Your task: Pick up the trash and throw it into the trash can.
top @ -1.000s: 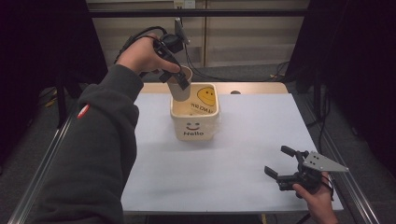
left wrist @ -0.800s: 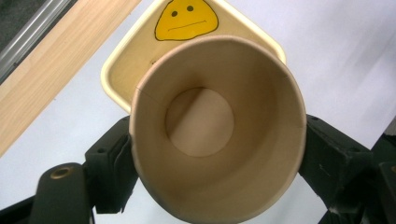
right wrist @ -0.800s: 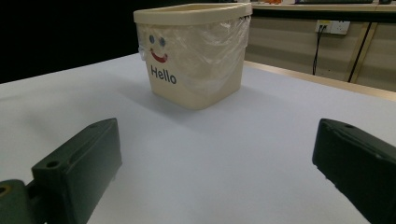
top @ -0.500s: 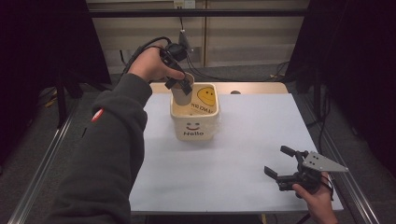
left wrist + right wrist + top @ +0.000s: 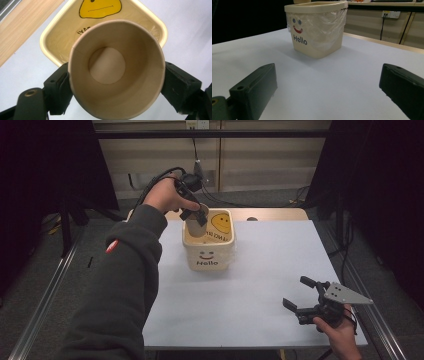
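Observation:
A brown paper cup (image 5: 195,225) hangs at the near-left corner of a cream bin (image 5: 209,257) that has a "Hello" face on its front. In the left gripper view I look into the empty cup (image 5: 115,72), with the bin's rim (image 5: 50,32) and a yellow smiley below it. My left gripper (image 5: 198,214) has its pads against the cup's two sides; its jaws have just been opening a little, and the cup is still between them. My right gripper (image 5: 296,292) rests open near the table's front right corner, facing the bin (image 5: 317,32), with nothing between its jaws.
A white sheet (image 5: 260,270) covers the table, with a wooden strip (image 5: 270,214) along the back edge. The bin has a clear plastic liner (image 5: 324,22). Cables (image 5: 220,197) trail on the floor behind. Metal rails (image 5: 45,310) run along the table's left side.
My left hand has come down with the cup, which now sits lower at the bin's mouth. The right gripper has not moved.

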Demonstrator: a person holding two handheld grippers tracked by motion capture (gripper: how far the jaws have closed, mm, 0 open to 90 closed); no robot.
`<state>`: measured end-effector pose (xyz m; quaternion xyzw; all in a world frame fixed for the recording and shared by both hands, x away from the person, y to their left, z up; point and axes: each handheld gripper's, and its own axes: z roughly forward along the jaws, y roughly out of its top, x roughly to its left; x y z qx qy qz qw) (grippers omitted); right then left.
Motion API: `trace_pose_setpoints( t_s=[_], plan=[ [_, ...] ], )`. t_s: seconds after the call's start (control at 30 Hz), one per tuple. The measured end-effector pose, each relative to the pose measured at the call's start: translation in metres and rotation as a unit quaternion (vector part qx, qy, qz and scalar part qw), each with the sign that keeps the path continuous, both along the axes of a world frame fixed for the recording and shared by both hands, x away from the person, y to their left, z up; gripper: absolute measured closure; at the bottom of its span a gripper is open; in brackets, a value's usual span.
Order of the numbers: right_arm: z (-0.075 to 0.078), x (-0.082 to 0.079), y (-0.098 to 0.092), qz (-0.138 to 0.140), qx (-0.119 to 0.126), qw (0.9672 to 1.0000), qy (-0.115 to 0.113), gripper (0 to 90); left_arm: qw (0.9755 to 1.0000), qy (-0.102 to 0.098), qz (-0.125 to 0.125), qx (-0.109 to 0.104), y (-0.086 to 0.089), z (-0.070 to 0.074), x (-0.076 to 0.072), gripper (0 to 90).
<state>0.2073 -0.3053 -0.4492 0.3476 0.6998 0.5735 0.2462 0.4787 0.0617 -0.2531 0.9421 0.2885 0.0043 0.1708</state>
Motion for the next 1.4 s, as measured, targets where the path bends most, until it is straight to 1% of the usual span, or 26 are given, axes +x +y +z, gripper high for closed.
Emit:
trace_pose_setpoints(
  t_s=[0.03,0.1,0.17,0.23,0.27,0.3,0.37,0.43,0.57,0.6,0.63,0.7,0.73,0.77,0.8,0.83,0.87,0.9,0.97,1.0,1.1,1.17,1.2,1.3,1.37,1.4],
  plan=[
    [0.0,0.0,0.0,0.0,-0.001,1.0,0.0,0.9,1.0,-0.001,0.002,0.0,0.0,0.0,0.0,18.4],
    [0.0,0.0,0.0,0.0,-0.001,1.0,0.001,1.0,1.0,-0.004,-0.005,-0.003,0.0,0.0,0.001,17.1],
    [0.0,0.0,0.0,0.001,-0.002,1.0,0.001,0.9,0.9999,-0.009,0.0,-0.008,0.001,0.002,0.0,14.7],
    [0.0,0.0,0.0,0.001,-0.003,1.0,-0.001,1.0,0.9999,-0.009,-0.004,-0.009,0.002,0.003,0.0,14.7],
    [0.0,0.0,0.0,0.001,-0.001,1.0,0.0,0.9,0.9999,-0.01,-0.003,-0.012,0.003,0.005,-0.001,14.6],
    [0.0,0.0,0.0,0.001,-0.001,1.0,0.0,0.9,0.9999,-0.01,-0.003,-0.012,0.003,0.005,-0.001,14.4],
    [0.0,0.0,0.0,0.0,0.0,1.0,0.001,1.0,0.9999,-0.01,0.0,-0.013,0.006,0.011,-0.004,14.4],
    [0.0,0.0,0.0,0.001,-0.003,1.0,0.001,1.0,0.9998,-0.012,-0.001,-0.014,0.007,0.013,-0.005,14.4],
    [0.0,0.0,0.0,0.001,-0.005,1.0,-0.001,1.0,0.9997,-0.014,0.0,-0.02,0.014,0.03,-0.012,14.1],
    [0.0,0.0,0.0,0.001,-0.005,1.0,-0.001,1.0,0.9997,-0.014,0.0,-0.02,0.014,0.03,-0.012,14.0],
    [0.0,0.0,0.0,0.001,-0.004,1.0,0.0,1.0,0.9996,-0.018,0.003,-0.021,0.017,0.039,-0.015,13.7],
    [0.0,0.0,0.0,0.001,-0.004,1.0,0.0,1.0,0.9994,-0.023,0.011,-0.024,0.021,0.048,-0.019,13.3],
    [0.0,0.0,0.0,0.001,-0.004,1.0,0.0,1.0,0.9995,-0.023,0.007,-0.022,0.023,0.053,-0.02,13.1],
    [0.0,0.0,0.0,0.001,-0.004,1.0,-0.001,0.9,0.9993,-0.024,0.01,-0.025,0.025,0.057,-0.022,13.0],
    [0.0,0.0,0.0,0.001,-0.004,1.0,-0.001,0.9,0.9993,-0.024,0.01,-0.025,0.025,0.057,-0.022,13.0],
    [0.0,0.0,0.0,0.004,-0.004,1.0,-0.001,1.0,0.9995,-0.023,0.004,-0.023,0.028,0.064,-0.024,12.9],
    [0.0,0.0,0.0,0.005,-0.005,1.0,-0.001,1.0,0.9992,-0.024,0.009,-0.03,0.029,0.065,-0.026,12.8],
    [0.0,0.0,0.001,0.005,-0.005,1.0,0.0,1.0,0.9994,-0.021,0.004,-0.026,0.03,0.067,-0.027,12.8],
    [0.0,0.0,0.001,0.004,-0.004,1.0,-0.001,1.0,0.9993,-0.023,0.008,-0.028,0.031,0.068,-0.028,12.8],
    [0.0,0.0,0.001,0.003,-0.002,1.0,-0.001,1.0,0.9995,-0.022,0.001,-0.021,0.034,0.069,-0.029,12.8],
    [0.0,0.0,0.001,0.002,-0.002,1.0,0.0,1.0,0.9995,-0.026,0.001,-0.021,0.036,0.067,-0.031,12.4],
    [0.0,0.0,0.001,0.004,-0.001,1.0,0.001,1.0,0.9994,-0.024,0.004,-0.025,0.039,0.066,-0.032,12.2],
    [0.0,0.0,0.001,0.004,-0.001,1.0,0.002,1.0,0.9992,-0.028,0.007,-0.03,0.041,0.064,-0.034,11.9],
    [0.0,0.0,0.002,0.004,-0.001,1.0,0.001,1.0,0.9988,-0.031,0.004,-0.036,0.051,0.059,-0.041,11.0],
    [0.0,0.0,0.002,0.004,-0.001,1.0,0.001,1.0,0.9987,-0.034,0.004,-0.039,0.054,0.057,-0.043,10.5],
    [0.0,0.0,0.001,0.004,-0.002,1.0,0.002,1.0,0.9978,-0.041,0.004,-0.051,0.061,0.053,-0.048,10.4]
  ],
)
